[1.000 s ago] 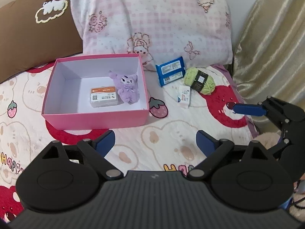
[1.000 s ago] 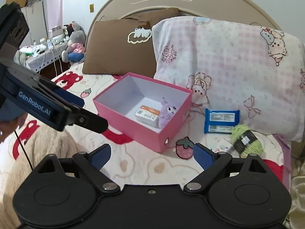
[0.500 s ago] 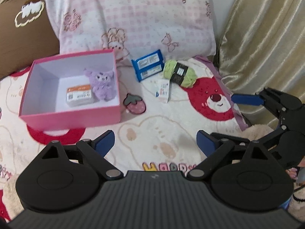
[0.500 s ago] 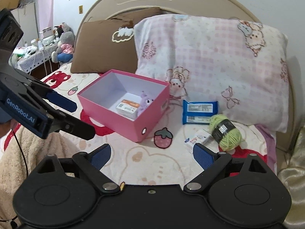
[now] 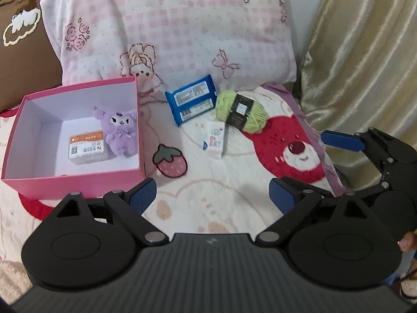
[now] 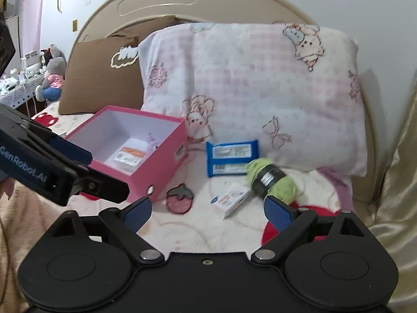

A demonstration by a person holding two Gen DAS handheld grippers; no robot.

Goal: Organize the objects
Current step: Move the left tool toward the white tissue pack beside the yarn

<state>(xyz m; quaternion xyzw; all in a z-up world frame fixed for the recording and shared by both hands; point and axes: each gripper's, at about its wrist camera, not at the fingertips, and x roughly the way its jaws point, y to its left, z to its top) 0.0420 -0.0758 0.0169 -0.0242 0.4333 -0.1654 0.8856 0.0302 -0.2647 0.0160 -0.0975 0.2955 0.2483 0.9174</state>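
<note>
Sorting in progress: pink box (image 5: 73, 182) holds plush (image 5: 118, 130) and labelled case (image 5: 87, 147); wipes pack (image 5: 192, 100), yarn ball (image 5: 241, 112), small carton (image 5: 215, 139) lie on the bed near its pillow edge; left gripper (image 5: 212, 195) and right gripper (image 6: 208, 211) both spread, empty; next, probably one grasp.

Your pink box (image 5: 78, 182) looks like matt cardboard, smooth and white inside. In it sit a fuzzy purple plush (image 5: 118, 133) and a small case (image 5: 87, 147) with a paper label (the case seems clear plastic). The blue packet (image 5: 192, 100) is glossy film, the green yarn (image 5: 241, 110) soft and fibrous with a dark paper band. Your blanket (image 5: 234, 182) is fleecy; the curtain (image 5: 365, 52) shines like satin.
</note>
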